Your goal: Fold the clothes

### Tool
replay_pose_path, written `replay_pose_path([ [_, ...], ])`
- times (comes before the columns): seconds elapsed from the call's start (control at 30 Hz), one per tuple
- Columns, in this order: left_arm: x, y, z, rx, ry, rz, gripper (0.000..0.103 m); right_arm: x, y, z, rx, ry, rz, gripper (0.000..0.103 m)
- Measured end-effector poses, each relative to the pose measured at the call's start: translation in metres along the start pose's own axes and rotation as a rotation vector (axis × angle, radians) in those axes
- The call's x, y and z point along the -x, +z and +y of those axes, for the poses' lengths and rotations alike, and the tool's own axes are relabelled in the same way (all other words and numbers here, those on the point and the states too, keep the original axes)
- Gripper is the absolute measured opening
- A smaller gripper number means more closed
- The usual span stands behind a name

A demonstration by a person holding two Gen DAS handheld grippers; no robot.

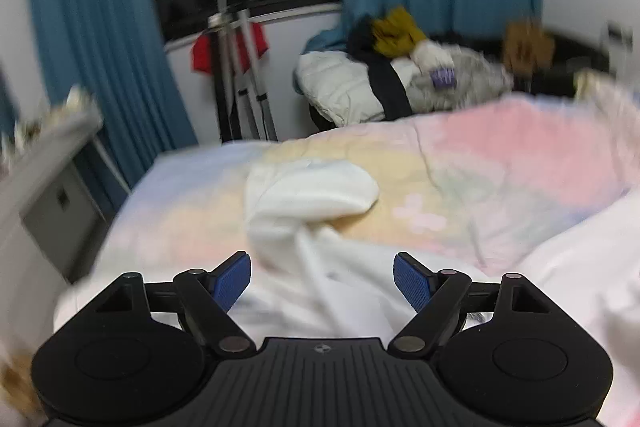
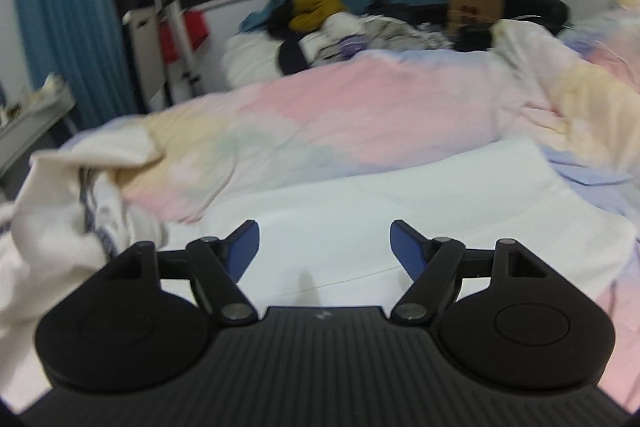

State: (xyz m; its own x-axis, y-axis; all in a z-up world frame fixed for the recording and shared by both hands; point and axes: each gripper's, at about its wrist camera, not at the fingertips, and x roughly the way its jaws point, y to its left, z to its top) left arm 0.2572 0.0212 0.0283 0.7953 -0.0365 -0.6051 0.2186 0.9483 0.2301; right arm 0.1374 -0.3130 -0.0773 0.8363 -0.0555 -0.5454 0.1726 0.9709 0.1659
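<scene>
My left gripper is spread wide, ribbed blue pads empty, over a soft, rumpled white garment on the pastel quilt. My right gripper gapes likewise above a smooth, flat white cloth on that quilt.
</scene>
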Motion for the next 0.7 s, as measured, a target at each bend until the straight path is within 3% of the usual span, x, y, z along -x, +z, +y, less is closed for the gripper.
replay_pose_path([
  [0.27, -0.149, 0.034, -0.088, -0.359, 0.100, 0.150, 0.080, -0.034, -0.009, 0.015, -0.031, 0.103, 0.076, 0.074],
  [0.37, -0.199, 0.035, -0.102, -0.419, 0.155, 0.223, 0.080, -0.051, -0.015, 0.020, -0.029, 0.128, 0.107, 0.074],
  [0.43, -0.231, 0.034, -0.106, -0.451, 0.183, 0.282, 0.074, -0.064, -0.019, 0.018, -0.050, 0.139, 0.137, 0.074],
  [0.6, -0.266, 0.034, -0.109, -0.466, 0.183, 0.311, 0.073, -0.086, -0.027, 0.009, -0.112, 0.151, 0.180, 0.074],
  [0.67, -0.280, 0.034, -0.110, -0.472, 0.182, 0.323, 0.065, -0.088, -0.027, 0.006, -0.132, 0.151, 0.173, 0.074],
  [0.7, -0.287, 0.034, -0.110, -0.475, 0.182, 0.329, 0.049, -0.089, -0.027, 0.004, -0.141, 0.151, 0.171, 0.074],
])
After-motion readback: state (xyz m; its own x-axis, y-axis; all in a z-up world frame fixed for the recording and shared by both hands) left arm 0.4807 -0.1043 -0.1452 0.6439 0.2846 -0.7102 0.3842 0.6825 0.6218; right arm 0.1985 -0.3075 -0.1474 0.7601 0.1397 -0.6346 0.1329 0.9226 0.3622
